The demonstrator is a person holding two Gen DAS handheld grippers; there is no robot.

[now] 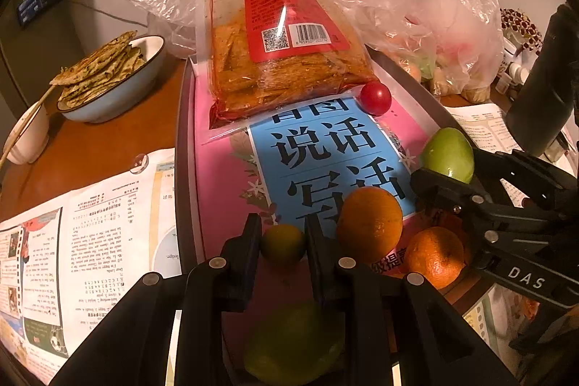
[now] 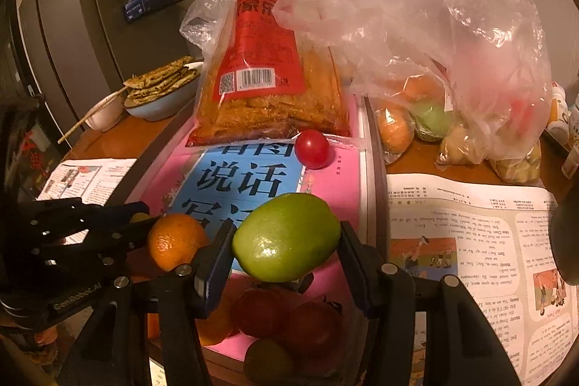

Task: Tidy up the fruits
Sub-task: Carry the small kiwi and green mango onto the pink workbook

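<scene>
My left gripper (image 1: pixel 283 237) is shut on a small yellow-green citrus (image 1: pixel 283 243), low over the pink and blue book (image 1: pixel 325 147) that lies in the grey tray (image 1: pixel 180 140). My right gripper (image 2: pixel 286 252) is shut on a large green fruit (image 2: pixel 286 236), held above the same book. Between them an orange (image 1: pixel 369 223) rests on the book, with a second orange (image 1: pixel 434 255) beside it. A red tomato (image 2: pixel 313 148) lies by the snack bag (image 2: pixel 264 75). Red apples (image 2: pixel 289 313) sit blurred below the right gripper. In the right wrist view the left gripper (image 2: pixel 139 217) reaches in from the left.
A clear plastic bag (image 2: pixel 434 78) with more fruit stands right of the tray. A blue bowl of flatbreads (image 1: pixel 108 78) and a white cup with chopsticks (image 1: pixel 27 136) sit at the left. Printed sheets (image 1: pixel 90 234) cover the wooden table on both sides.
</scene>
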